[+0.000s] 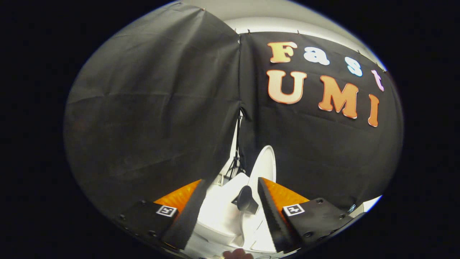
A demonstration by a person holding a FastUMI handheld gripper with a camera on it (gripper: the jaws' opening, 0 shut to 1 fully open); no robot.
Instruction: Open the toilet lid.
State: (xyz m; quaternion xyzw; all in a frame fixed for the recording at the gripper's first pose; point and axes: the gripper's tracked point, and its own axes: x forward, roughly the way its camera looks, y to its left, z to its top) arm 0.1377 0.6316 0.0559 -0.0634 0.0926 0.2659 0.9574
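Between the two fingers of the gripper (230, 194), the toilet lid (264, 167) stands raised, a white oval seen nearly edge-on, its rounded top rising just past the fingertips and leaning toward the booth's black cloth wall (151, 108). The lid looks smooth and glossy, brightly lit, with a thin rim running down toward the hinge end. A dark handle (247, 199) juts from the lid's near face, flared like a small cone, and it sits in the gap close to the right finger. The jaws are spread apart; neither finger presses on the handle or the lid, though the right finger lies just beside the lid's edge. To the left of the lid, the white toilet body (219, 212) fills the space between the fingers, with stepped, rounded surfaces. Beyond it, a narrow slit where two cloth panels meet shows a black stand (236, 158) and a strip of pale wall. Above the cloth, a band of white ceiling (280, 23) curves across. At the near base of the toilet, a fingertip (237, 254) peeks in.
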